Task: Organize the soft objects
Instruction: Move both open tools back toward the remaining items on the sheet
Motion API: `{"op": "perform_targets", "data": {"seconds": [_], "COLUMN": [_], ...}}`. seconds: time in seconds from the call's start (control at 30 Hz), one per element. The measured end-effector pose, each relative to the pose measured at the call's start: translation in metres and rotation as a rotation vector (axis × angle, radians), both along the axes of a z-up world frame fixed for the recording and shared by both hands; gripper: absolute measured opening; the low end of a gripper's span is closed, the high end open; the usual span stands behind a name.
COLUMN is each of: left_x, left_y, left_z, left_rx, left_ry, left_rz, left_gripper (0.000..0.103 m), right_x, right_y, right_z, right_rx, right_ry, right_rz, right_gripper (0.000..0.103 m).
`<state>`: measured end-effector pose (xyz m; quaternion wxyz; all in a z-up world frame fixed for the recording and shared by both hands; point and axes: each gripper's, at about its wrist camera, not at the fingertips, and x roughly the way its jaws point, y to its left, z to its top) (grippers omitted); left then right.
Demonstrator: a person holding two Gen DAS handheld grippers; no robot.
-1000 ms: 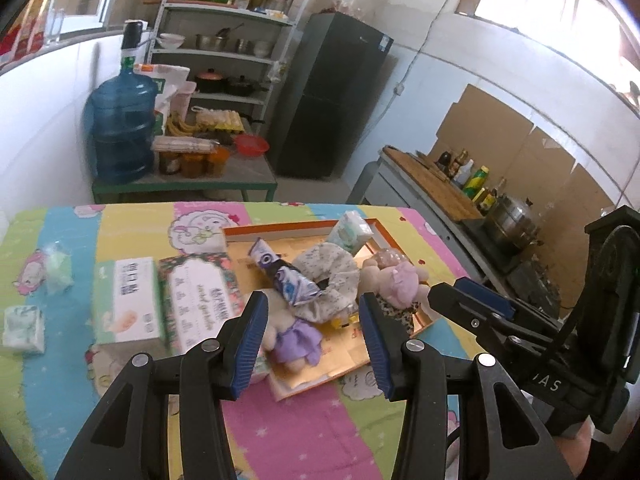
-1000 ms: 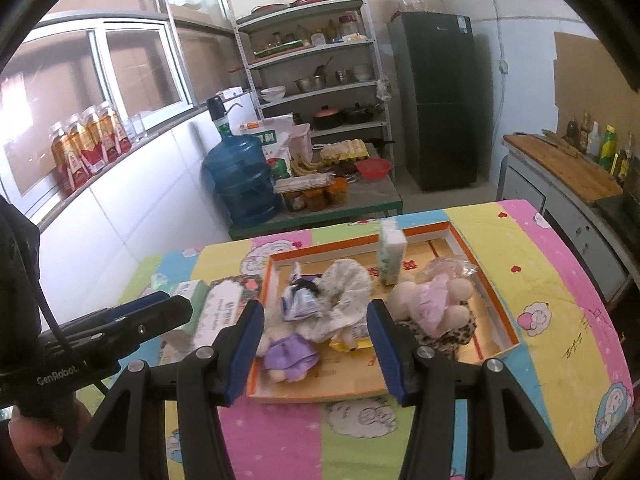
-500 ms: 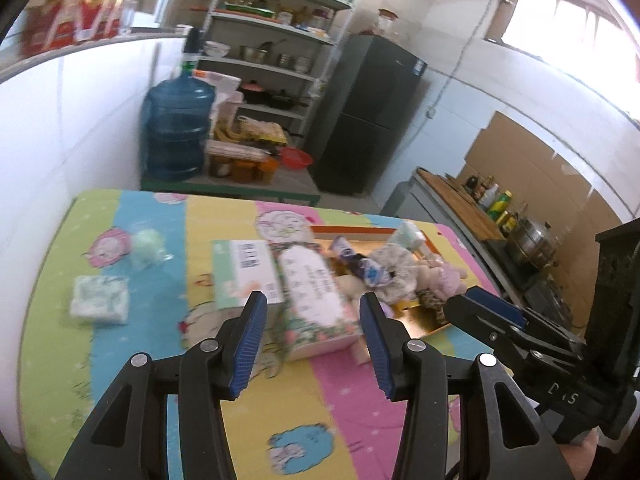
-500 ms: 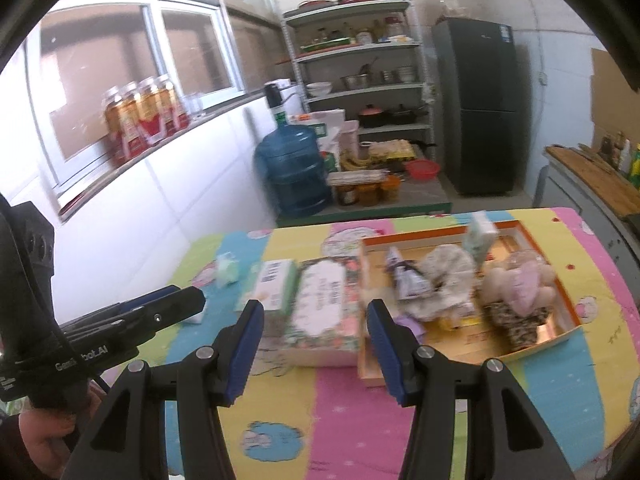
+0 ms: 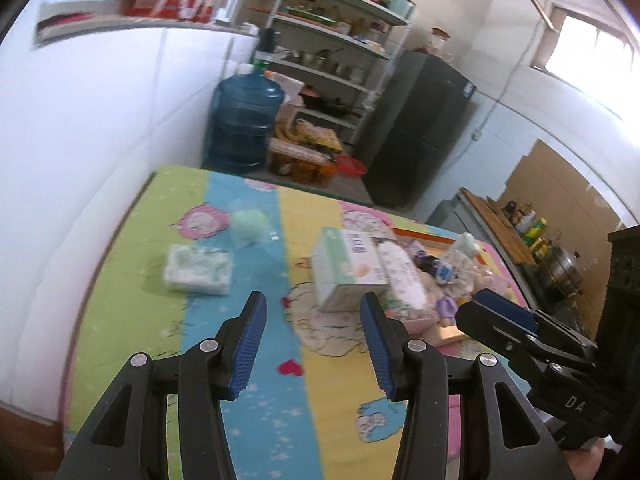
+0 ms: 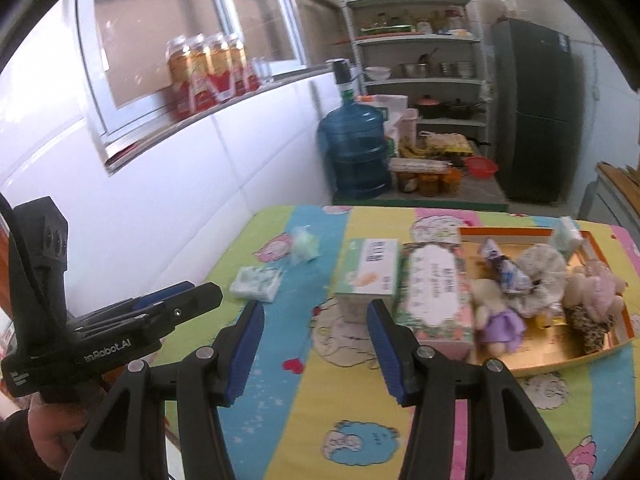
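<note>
black hand-held gripper [image 5: 313, 344], blue ribbed pads [image 5: 249, 344], silver screws, dk sleeve [image 6: 12, 446]

My right gripper [image 6: 315, 322] hangs over the striped cloth [image 6: 320, 400] with its jaws apart and nothing between them. Ahead stand a green tissue box [image 6: 370, 270] and a floral box [image 6: 436, 296], touching. Beside them the orange tray [image 6: 560, 356] holds stuffed toys [image 6: 500, 320]. My left gripper [image 6: 192, 296] shows at the left edge.

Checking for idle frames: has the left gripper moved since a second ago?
Yes. The left gripper has swung left: the orange tray sat between its fingers before and now lies off to the right, with bare tablecloth ahead. Jaws open, empty.
</note>
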<state>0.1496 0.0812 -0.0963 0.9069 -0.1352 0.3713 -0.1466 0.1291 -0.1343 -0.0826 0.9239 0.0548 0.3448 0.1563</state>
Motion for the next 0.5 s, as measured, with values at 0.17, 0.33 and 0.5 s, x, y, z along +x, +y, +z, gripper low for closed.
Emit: {"op": "perform_targets", "data": {"seconds": [0.17, 0.33, 0.5], "left_x": [0.004, 0.017, 0.039], "left_y": [0.025, 0.046, 0.054], "left_z": [-0.017, -0.036, -0.056], "left_rx": [-0.004, -0.007, 0.017], "left_ry": [0.029, 0.049, 0.061], "left_rz": [0.058, 0.113, 0.131], "left_gripper": [0.050, 0.058, 0.060], "right_x": [0.011, 0.030, 0.051], "right_y": [0.024, 0.045, 0.058], "right_z": [-0.005, -0.010, -0.016], "right_rx": [-0.013, -0.026, -0.018], "right_ry": [0.019, 0.052, 0.083], "right_rz": [0.048, 0.099, 0.134], "right_gripper": [0.053, 0.053, 0.053]}}
